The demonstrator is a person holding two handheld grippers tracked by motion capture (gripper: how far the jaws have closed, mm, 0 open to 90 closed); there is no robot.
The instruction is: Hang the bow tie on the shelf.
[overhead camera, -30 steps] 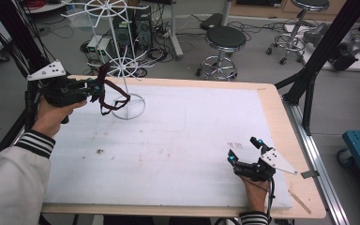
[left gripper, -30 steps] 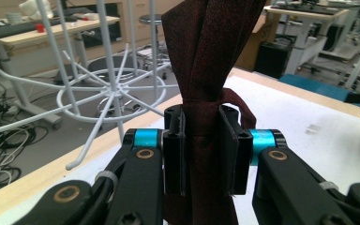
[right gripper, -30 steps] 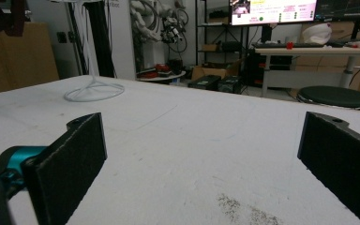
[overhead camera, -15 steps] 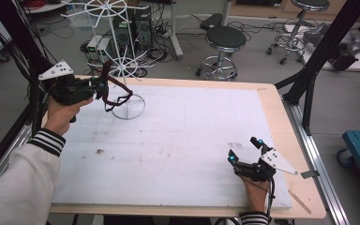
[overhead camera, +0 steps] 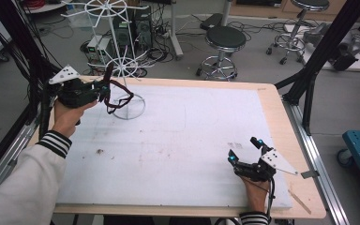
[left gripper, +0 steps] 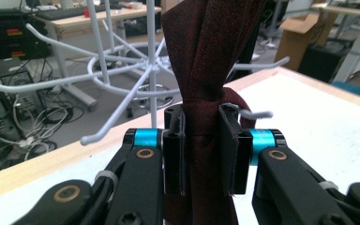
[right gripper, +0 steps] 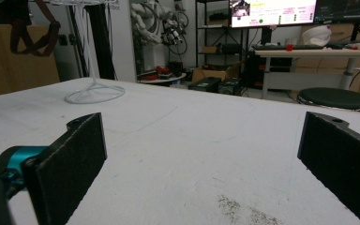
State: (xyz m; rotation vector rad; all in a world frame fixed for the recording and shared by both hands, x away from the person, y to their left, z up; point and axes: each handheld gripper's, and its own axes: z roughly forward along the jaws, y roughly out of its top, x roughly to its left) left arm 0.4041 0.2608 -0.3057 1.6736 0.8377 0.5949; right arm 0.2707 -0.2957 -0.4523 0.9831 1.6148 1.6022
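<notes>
At five o'clock on the table (overhead camera: 178, 154), nearest me, my right gripper (overhead camera: 246, 154) rests with jaws spread wide on nothing, parked clear, I judge, of the working side. Out at ten o'clock my left gripper (overhead camera: 104, 91) has its jaws clamped on a dark red strap (left gripper: 206, 70), lifted beside the white wire rack (overhead camera: 122, 70), its loop close to a hook, probably for hanging.

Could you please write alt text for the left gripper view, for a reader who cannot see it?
The left tongs are shut on a bunched dark red fabric strap, held upright between the two black jaws. Just behind it stands a white wire hook rack at the edge of the white table.
</notes>
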